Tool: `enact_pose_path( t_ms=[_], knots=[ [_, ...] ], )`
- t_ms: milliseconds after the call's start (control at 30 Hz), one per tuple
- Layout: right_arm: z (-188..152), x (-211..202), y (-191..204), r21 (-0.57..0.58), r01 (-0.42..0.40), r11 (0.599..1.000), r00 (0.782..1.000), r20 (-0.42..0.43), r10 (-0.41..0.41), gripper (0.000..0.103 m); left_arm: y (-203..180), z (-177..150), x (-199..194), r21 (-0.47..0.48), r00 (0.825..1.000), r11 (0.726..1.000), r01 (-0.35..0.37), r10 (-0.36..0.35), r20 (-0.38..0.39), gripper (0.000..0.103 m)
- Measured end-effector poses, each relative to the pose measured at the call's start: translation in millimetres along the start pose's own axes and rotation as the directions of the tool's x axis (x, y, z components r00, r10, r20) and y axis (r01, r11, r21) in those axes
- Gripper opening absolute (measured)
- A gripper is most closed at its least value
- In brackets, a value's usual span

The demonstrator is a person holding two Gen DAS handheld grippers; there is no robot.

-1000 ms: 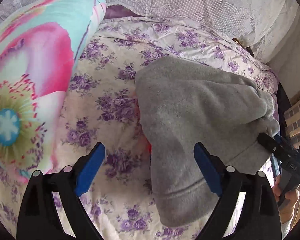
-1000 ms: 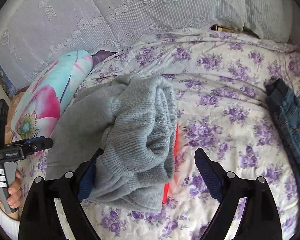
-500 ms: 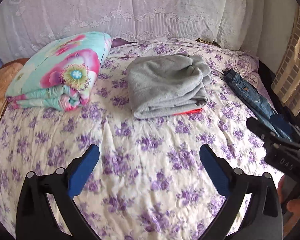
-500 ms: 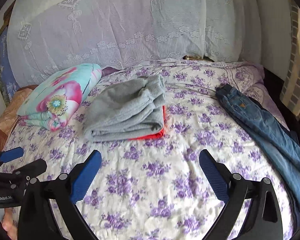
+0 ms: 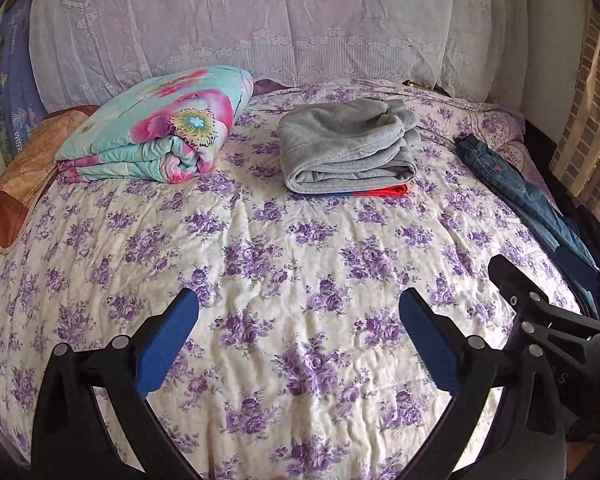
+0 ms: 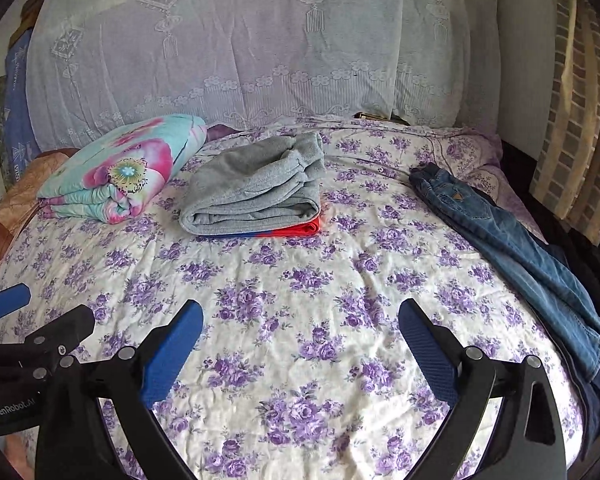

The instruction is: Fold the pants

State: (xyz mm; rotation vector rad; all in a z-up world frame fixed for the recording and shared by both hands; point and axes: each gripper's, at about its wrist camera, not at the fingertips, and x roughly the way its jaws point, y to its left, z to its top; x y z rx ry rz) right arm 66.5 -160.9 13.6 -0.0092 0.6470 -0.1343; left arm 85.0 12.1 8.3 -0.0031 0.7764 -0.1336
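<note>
Brown pillow [image 5: 16, 184] sits at the far left edge of the floral bedspread [image 5: 284, 280], then the folded flowered quilt [image 5: 156, 136], then the grey pants [image 5: 348, 148], folded into a thick stack on top of a red-and-blue garment [image 5: 376, 192]. A second ago I had both grippers right over that grey bundle; now I am pulled well back from it and the whole bed shows. The stack's long axis runs across the bed, its rolled fold facing me. My left gripper [image 5: 300, 344] hangs over bare bedspread, fingers spread wide and empty; my right gripper [image 6: 300, 352] is the same, wide apart with nothing between. Farthest right, the blue jeans [image 6: 512, 248] lie unfolded along the bed's right edge, waistband toward the lace curtain [image 6: 240, 52], legs running toward me.
</note>
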Motion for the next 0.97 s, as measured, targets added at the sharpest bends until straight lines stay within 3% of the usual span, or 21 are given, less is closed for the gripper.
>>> enact_pose_path(
  t_ms=[967],
  knots=[
    [-2.9, -13.6, -2.6, 0.01, 0.02, 1.0, 1.0, 0.017, -0.02, 0.099, -0.3, 0.0, -15.5, 0.0, 1.0, 1.0, -0.013, 0.013, 0.021, 0.098]
  ],
)
